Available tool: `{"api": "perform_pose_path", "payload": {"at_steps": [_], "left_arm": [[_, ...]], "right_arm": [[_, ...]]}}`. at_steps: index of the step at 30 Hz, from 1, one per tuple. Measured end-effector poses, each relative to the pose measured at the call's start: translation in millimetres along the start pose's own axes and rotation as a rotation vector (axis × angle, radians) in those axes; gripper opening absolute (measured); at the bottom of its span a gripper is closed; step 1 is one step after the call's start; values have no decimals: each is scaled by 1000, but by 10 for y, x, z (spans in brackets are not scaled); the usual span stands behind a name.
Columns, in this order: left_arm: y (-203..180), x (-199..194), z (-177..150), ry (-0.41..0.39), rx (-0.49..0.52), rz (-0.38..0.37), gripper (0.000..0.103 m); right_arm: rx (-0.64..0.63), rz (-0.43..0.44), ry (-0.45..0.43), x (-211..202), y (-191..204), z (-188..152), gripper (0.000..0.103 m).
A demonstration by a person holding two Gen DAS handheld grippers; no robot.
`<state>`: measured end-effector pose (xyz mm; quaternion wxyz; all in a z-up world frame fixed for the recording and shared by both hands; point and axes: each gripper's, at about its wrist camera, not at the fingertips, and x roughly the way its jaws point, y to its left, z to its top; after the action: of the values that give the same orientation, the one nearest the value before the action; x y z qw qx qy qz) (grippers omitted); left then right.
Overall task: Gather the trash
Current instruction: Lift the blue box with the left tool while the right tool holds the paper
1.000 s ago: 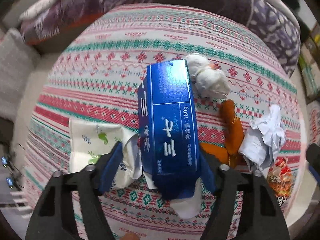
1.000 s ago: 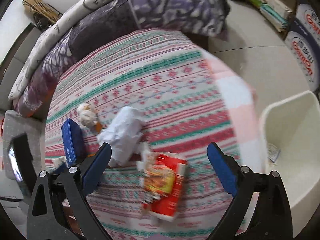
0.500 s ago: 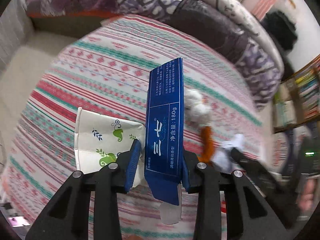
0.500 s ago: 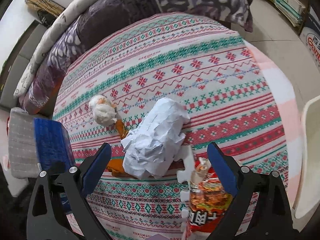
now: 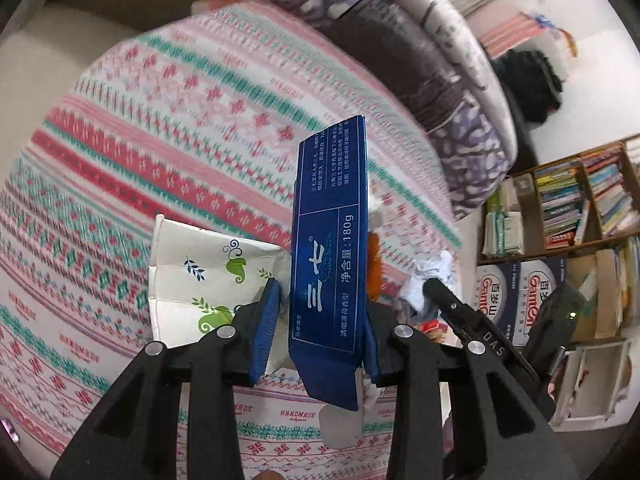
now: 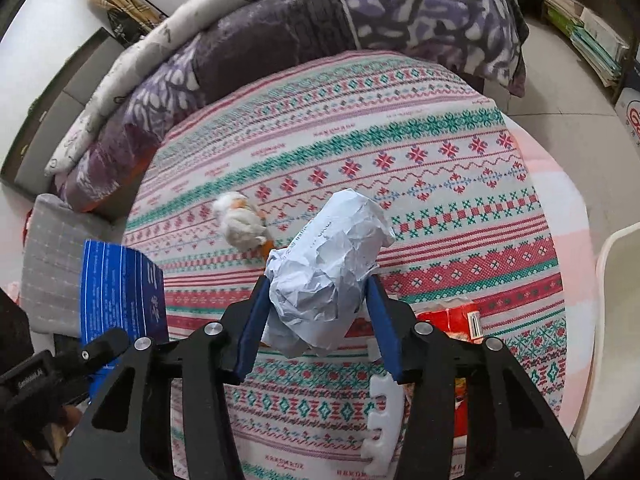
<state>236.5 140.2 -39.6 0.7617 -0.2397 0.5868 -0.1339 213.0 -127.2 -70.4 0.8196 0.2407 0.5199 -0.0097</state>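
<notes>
My left gripper [image 5: 318, 336] is shut on a long blue toothpaste box [image 5: 330, 256] and holds it above the patterned tablecloth [image 5: 168, 152]. The box also shows at the left of the right wrist view [image 6: 120, 292]. My right gripper [image 6: 316, 320] is shut on a crumpled white paper ball [image 6: 328, 264]. A flattened white carton with green leaves [image 5: 204, 276] lies under the left gripper. A white tissue wad with orange peel [image 6: 242, 226], a red snack wrapper [image 6: 456, 320] and a white foam piece [image 6: 382, 416] lie on the cloth.
A white bin [image 6: 616, 320] stands at the right edge of the table. A purple patterned quilt [image 6: 320, 20] lies behind the table. Bookshelves and cartons [image 5: 560, 240] stand to the right. A grey cushion [image 6: 52, 256] is at the left.
My right gripper has closed on the paper ball, which was lying between its open jaws. My left gripper has lifted and swung right with the toothpaste box.
</notes>
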Motion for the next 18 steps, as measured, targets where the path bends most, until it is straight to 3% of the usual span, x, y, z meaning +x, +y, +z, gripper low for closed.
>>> {"api": "perform_pose_path", "payload": {"at_steps": [3, 6, 14, 16, 18], "left_arm": [[-148, -90, -34, -41, 71, 3, 37], [-288, -117, -97, -82, 133, 77, 37], [-221, 226, -204, 32, 146, 171, 43], [-166, 289, -207, 54, 139, 197, 58], [-81, 302, -199, 70, 117, 210, 65]], "right_arm": [[-11, 19, -17, -97, 24, 3, 46], [-3, 29, -29, -175, 0, 4, 46], [-13, -7, -9, -210, -142, -37, 47], [-11, -10, -1, -213, -180, -45, 47], [-7, -5, 1, -230, -212, -44, 47]]}}
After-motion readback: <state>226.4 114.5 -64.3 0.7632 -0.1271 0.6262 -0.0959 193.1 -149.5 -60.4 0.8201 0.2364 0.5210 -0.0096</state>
